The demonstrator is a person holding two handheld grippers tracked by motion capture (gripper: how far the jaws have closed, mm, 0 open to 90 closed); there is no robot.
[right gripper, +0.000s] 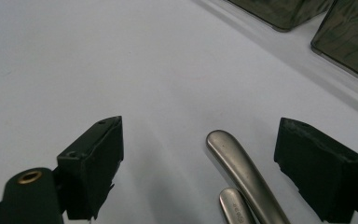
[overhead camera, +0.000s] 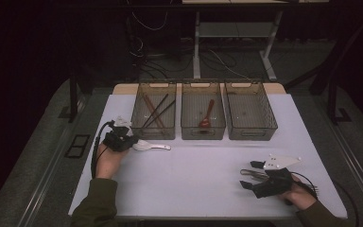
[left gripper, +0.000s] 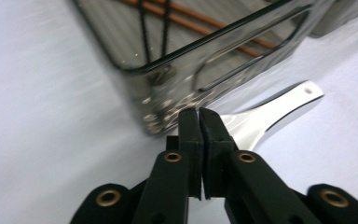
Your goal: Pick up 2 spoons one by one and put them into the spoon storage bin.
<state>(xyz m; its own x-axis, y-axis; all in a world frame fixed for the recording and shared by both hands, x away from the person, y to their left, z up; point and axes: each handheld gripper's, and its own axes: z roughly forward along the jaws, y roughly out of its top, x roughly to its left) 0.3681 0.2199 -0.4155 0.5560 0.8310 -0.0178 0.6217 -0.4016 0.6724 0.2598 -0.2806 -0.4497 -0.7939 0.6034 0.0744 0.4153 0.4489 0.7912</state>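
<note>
1. Silver spoon point(overhead camera: 152, 146) lies just before the left bin point(overhead camera: 153, 111), my left gripper point(left gripper: 199, 116) clamped shut on its bowl.
2. My right gripper point(right gripper: 198, 154) gapes wide around two metal handles point(right gripper: 242, 170).

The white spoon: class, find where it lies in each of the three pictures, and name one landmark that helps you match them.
High view: white spoon on the table, left, before the left bin.
Left gripper view: centre right, behind the shut jaws.
Right gripper view: not in it.
Shared landmark: the left bin of chopsticks.
</note>
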